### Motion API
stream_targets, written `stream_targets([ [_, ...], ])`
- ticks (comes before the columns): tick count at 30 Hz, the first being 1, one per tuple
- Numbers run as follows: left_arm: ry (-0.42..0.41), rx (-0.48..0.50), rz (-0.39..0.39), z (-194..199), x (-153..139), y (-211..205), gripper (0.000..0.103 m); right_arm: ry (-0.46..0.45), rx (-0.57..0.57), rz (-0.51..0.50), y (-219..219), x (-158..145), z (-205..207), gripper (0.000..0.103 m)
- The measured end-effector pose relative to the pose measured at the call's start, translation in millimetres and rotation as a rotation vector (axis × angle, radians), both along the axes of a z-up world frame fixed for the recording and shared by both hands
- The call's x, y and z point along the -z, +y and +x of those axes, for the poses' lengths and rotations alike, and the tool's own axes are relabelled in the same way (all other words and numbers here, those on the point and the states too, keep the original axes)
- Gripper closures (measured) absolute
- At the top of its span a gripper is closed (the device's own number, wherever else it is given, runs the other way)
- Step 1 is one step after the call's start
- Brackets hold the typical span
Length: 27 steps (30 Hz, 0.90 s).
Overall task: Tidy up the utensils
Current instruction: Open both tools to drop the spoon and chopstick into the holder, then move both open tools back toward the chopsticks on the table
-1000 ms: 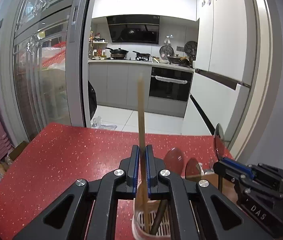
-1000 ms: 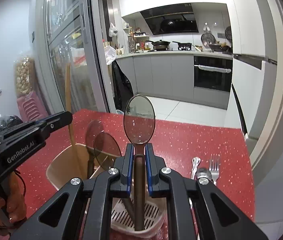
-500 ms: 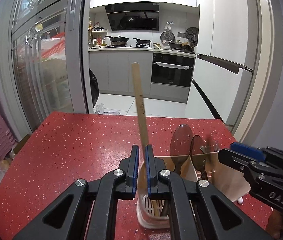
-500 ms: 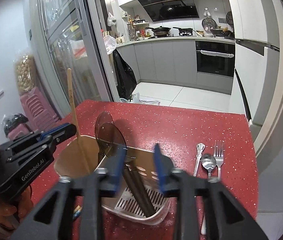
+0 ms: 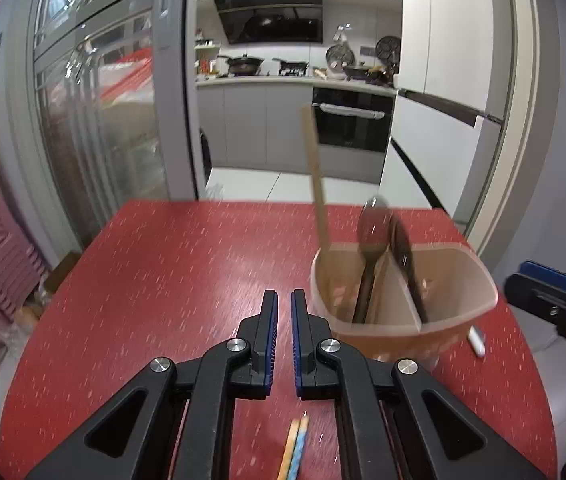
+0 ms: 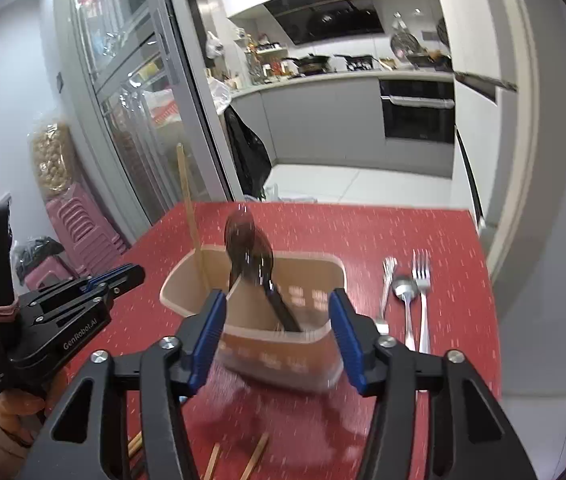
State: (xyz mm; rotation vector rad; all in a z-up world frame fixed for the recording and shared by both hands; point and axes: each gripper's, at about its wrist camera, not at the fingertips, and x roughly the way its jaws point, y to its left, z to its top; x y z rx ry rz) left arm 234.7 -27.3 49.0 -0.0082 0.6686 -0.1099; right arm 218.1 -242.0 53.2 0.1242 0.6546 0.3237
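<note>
A red speckled counter [image 6: 423, 236] is seen, carrying a beige plastic utensil holder [image 6: 307, 280] split into compartments. Two dark spoons [image 6: 249, 248] are now stood in the holder, leaning against its divider, and a long wooden chopstick [image 5: 317, 184] is stood in the compartment beside them.

A second ago the chopstick was pinched in the left claw and a dark spoon was clamped in the right claw; both have since been let go into the holder. By this reading, two more utensils are sorted.

The left claw [image 5: 284, 320] is held low over the counter, to the left of the holder, angled downward; its jaws are drawn almost together with nothing between them. The right claw [image 6: 277, 328] is pointed downward in front of the holder; its jaws have just been opening and are spread wide, with nothing gripped.

Still loose on the counter, two metal forks [image 6: 421, 280] and a metal spoon [image 6: 405, 292] are laid side by side to the right of the holder, and several chopsticks [image 6: 257, 452] are scattered near the front edge. These would be judged the remaining work.
</note>
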Motion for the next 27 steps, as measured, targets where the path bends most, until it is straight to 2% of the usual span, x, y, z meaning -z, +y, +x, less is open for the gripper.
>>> stream_targets([
  [9,0.112,0.000,0.027,-55,39,30,0.072,0.183,0.046,0.013,-4,34,-47,0.041],
  [16,0.212,0.004,-0.014,-82,76,52,0.071,0.293,0.056,0.016,9,64,-77,0.041],
  [17,0.222,0.006,-0.015,-86,80,54,0.045,0.301,0.056,0.013,11,67,-80,0.041],
  [18,0.233,0.002,-0.006,-90,84,55,0.000,0.305,0.056,0.011,13,69,-82,0.040],
  [21,0.209,0.006,0.041,-97,93,52,0.000,0.326,0.054,0.006,18,75,-90,0.035],
  [27,0.202,0.019,0.131,-96,113,42,0.000,0.365,0.065,-0.006,25,88,-95,0.032],
])
